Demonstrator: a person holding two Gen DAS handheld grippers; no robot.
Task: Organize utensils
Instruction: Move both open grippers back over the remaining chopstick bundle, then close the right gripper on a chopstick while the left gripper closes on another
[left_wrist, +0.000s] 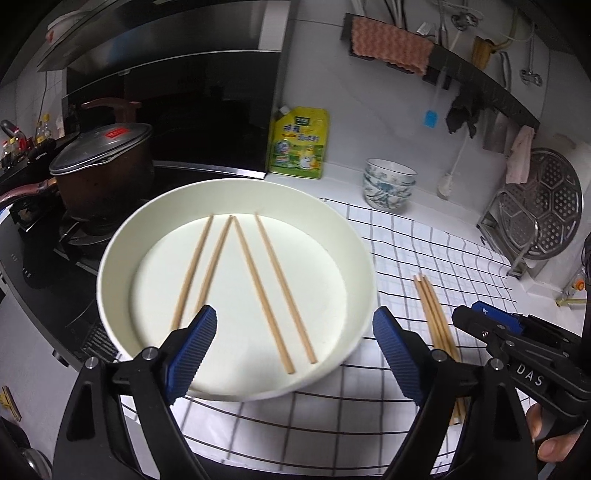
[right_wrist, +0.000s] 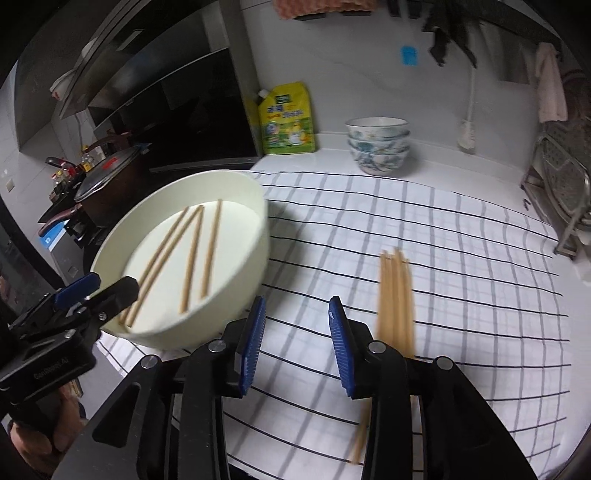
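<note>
A wide white basin (left_wrist: 236, 184) (right_wrist: 251, 236) sits at the left edge of the checked cloth (left_wrist: 424, 251) with several wooden chopsticks (left_wrist: 258, 284) (right_wrist: 192, 258) lying loose on its floor. Another bundle of chopsticks (left_wrist: 434, 317) (right_wrist: 397, 295) lies on the cloth to the basin's right. My left gripper (left_wrist: 295, 332) (right_wrist: 103, 291) hangs over the basin's near rim, jaws wide and empty. My right gripper (right_wrist: 297, 310) (left_wrist: 476, 314) stands open above bare cloth between basin and bundle, nothing between its pads; the bundle's near ends pass under its right finger.
Stacked patterned bowls (left_wrist: 388, 184) (right_wrist: 378, 147) and a yellow pouch (left_wrist: 299, 144) stand at the back wall. A lidded pot (left_wrist: 103, 162) sits on the stove to the left. A metal steamer rack (left_wrist: 546, 206) leans at the right. A person's fingers (left_wrist: 550, 443) grip the right tool.
</note>
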